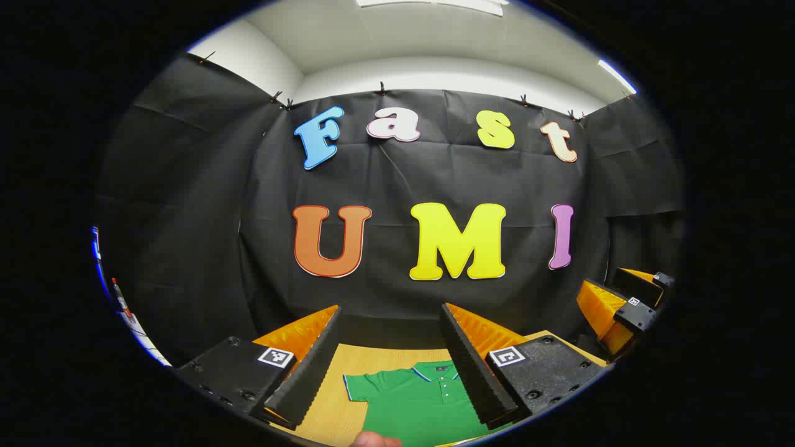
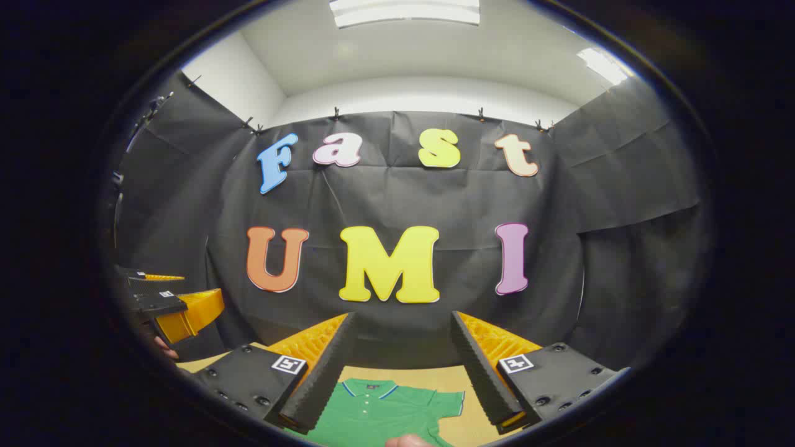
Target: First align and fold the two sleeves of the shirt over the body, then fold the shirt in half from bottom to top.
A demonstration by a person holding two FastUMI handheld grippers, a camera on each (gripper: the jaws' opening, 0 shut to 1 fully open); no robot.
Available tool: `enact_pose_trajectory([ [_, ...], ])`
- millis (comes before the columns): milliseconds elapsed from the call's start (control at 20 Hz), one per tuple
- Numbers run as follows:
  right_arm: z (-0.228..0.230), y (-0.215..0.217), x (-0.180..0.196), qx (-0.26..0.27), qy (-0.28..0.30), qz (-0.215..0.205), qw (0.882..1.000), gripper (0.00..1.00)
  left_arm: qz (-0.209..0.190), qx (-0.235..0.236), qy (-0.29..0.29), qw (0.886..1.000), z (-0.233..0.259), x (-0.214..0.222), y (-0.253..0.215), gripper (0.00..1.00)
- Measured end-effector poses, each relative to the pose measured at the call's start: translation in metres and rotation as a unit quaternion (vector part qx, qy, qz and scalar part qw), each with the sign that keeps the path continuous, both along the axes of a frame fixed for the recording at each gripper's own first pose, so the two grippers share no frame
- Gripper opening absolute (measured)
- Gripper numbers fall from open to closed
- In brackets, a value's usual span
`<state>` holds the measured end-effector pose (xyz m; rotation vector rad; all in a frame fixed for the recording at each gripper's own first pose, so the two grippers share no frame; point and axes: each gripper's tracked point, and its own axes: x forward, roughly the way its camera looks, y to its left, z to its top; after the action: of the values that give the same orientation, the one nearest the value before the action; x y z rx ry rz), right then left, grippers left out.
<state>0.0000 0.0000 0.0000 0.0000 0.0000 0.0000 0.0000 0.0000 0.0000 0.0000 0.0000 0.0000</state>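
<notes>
Both claws up off the bench [image 1: 366, 363], aimed at the booth wall. Left claw [image 1: 392, 357]: fingers spread wide, nothing held. Right claw [image 2: 404, 366]: same, wide and empty. Green shirt [image 1: 419, 400] lies flat on the bench, collar at 12 o'clock, sleeves out at 9 and 3, not yet folded. Shirt sits at 6 o'clock in both views, between the fingers. Right claw shows at 3 o'clock in the left gripper view, left claw at 9 o'clock in the right gripper view.

Your shirt [image 1: 422, 400] is soft knit cloth, matt – it lies on a smooth pale wood-grain table [image 1: 348, 397]; the gripper fingers [image 1: 310, 366] look ridged, rubbery, matt.
</notes>
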Motion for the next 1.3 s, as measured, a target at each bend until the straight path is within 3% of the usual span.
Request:
enact_pose_trajectory([
  [1300,-0.011,-0.042,0.013,-0.002,0.012,-0.026,1.0,0.96,0.004,0.013,0.007,1.0,-0.01,0.008,-0.014,0.98],
])
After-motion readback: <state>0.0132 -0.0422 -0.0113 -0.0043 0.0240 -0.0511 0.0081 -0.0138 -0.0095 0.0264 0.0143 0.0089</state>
